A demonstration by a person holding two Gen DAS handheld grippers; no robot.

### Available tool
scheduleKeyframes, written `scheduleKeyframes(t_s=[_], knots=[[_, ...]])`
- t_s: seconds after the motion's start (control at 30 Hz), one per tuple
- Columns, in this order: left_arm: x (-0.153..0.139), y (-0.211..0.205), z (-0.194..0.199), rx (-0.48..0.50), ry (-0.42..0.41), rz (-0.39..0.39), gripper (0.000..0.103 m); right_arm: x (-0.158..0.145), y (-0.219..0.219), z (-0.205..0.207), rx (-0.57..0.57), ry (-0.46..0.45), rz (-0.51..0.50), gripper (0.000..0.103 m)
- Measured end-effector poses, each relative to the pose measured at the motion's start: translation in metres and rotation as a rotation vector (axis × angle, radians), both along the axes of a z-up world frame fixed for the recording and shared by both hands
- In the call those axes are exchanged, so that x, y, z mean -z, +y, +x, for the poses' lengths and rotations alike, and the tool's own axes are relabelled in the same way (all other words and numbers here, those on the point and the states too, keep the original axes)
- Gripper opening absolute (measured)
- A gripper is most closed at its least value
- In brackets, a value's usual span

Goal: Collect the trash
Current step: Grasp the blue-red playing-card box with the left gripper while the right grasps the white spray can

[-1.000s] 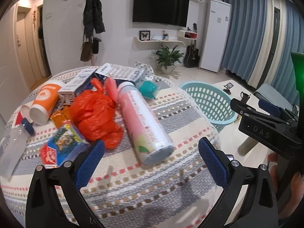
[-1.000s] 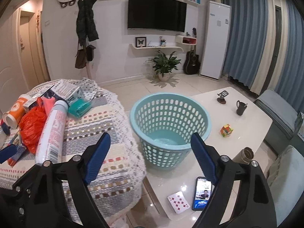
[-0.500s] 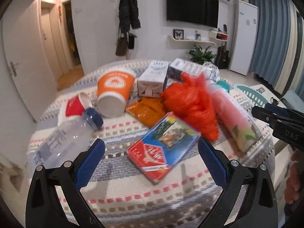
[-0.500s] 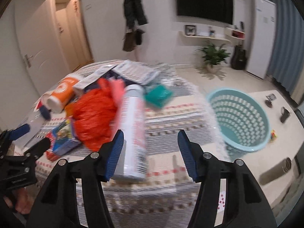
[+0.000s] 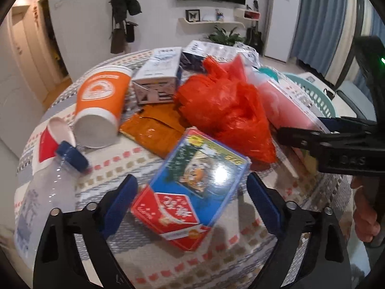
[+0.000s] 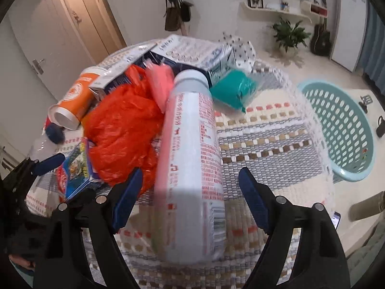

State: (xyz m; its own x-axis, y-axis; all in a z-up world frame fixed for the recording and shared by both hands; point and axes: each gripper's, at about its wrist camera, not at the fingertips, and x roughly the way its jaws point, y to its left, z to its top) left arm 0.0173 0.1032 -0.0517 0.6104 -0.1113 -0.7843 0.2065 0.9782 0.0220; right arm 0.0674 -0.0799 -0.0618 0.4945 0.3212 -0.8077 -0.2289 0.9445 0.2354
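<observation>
On table [image 5: 149, 260]: one cup [image 5: 101, 106], two cartons [image 5: 157, 77]

Red bag [image 6: 122, 130] crowds tube [image 6: 192, 159], cloth [image 6: 269, 144] beside free

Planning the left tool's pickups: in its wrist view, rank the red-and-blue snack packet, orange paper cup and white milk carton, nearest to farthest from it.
1. Red-and-blue snack packet, between the left tool's fingers.
2. Orange paper cup, lying left of centre.
3. White milk carton, behind the cup, centre.
</observation>
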Motion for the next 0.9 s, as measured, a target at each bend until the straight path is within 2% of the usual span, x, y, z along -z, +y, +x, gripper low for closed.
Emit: scheduleKeyframes(t_s=[0.1, 0.17, 0.2, 0.27, 0.37, 0.67, 0.8, 0.9], knots=[[0.002, -0.009, 0.001, -0.007, -0.008, 0.045, 0.085, 0.001, 0.0, 0.005, 0.001, 0.006, 0.007, 0.071], [0.002, -0.014, 0.002, -0.016, -0.016, 0.054, 0.079, 0.0, 0.002, 0.009, -0.012, 0.005, -0.012, 0.051], [0.003, -0.016, -0.001, -0.023, -0.02, 0.049, 0.076, 0.0, 0.002, 0.01, -0.023, 0.008, -0.009, 0.047], [0.0, -0.016, -0.006, -0.032, -0.028, 0.039, 0.068, -0.002, 0.002, 0.009, -0.039, 0.009, 0.0, 0.047], [-0.009, -0.012, -0.016, -0.041, -0.048, -0.008, 0.063, -0.006, -0.007, 0.004, -0.051, 0.007, 0.04, 0.046], [-0.059, -0.023, -0.043, -0.038, -0.198, -0.081, 0.062, -0.039, -0.048, -0.017, -0.041, -0.05, 0.175, 0.046], [-0.082, -0.043, -0.04, -0.009, -0.245, -0.104, 0.062, -0.057, -0.071, -0.021, -0.029, -0.092, 0.214, 0.046], [-0.091, -0.06, -0.036, 0.005, -0.271, -0.092, 0.062, -0.067, -0.083, -0.021, -0.036, -0.111, 0.217, 0.046]])
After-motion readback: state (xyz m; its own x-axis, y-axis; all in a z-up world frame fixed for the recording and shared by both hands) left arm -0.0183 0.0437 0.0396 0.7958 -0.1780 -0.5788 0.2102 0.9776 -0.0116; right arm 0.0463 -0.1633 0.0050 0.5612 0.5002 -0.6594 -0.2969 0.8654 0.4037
